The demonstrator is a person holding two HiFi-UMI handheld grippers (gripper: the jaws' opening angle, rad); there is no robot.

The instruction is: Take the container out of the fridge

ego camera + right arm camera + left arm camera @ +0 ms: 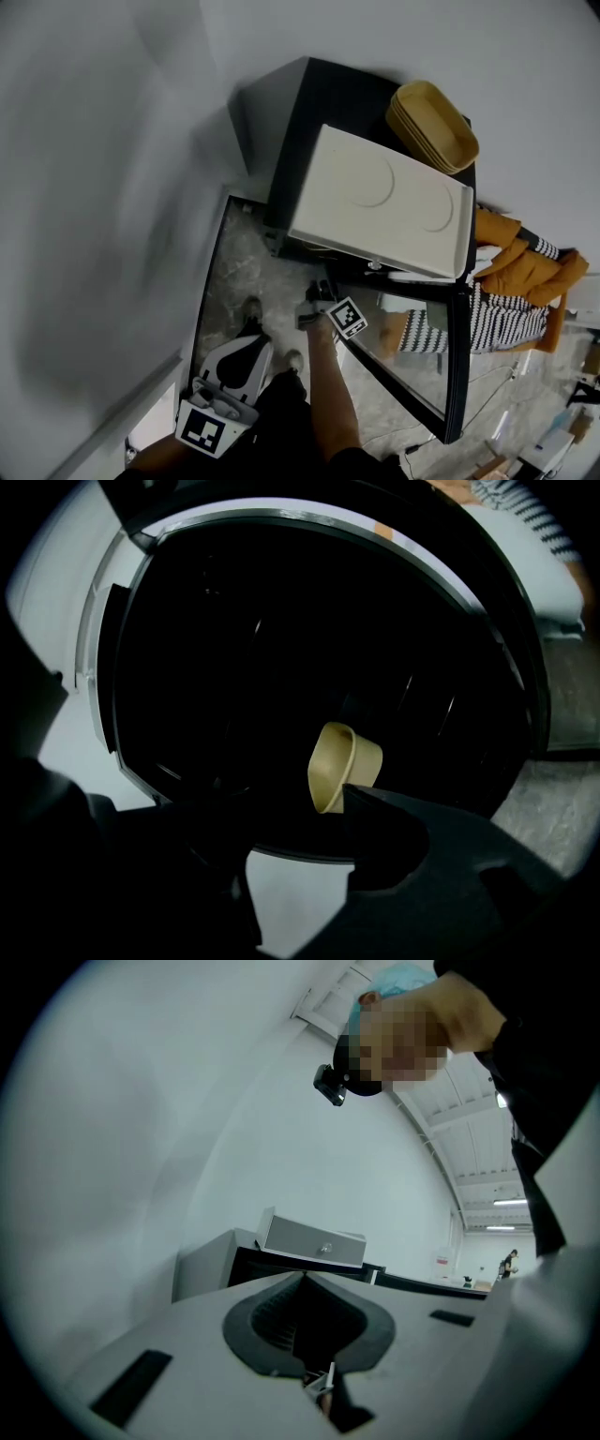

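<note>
The small black fridge (281,141) stands with its glass door (412,352) swung open to the right. The right gripper (286,794) is at the opening, with its jaws spread wide and nothing between them. In the right gripper view the small tan oval plastic container (342,766) sits deep in the dark inside, showing its rim and a part of its wall. It lies just past the tip of the right jaw, not yet between the two jaws. The left gripper (305,1277) hangs low at the person's side, jaws pressed together and empty, pointing up toward the white wall (141,1147).

I judge the step in hand to be the reach for the container. To do it well, the right gripper should shift a little toward its right jaw's side, so that the container comes to the middle of the gap. Then it should go in until the rim or one wall is well between the jaws, and only then close. The container looks light and thin, so a soft squeeze is probably enough, and a hard one may bend it. The inside is very dark, so a slow, straight pull outward seems safest.
</note>
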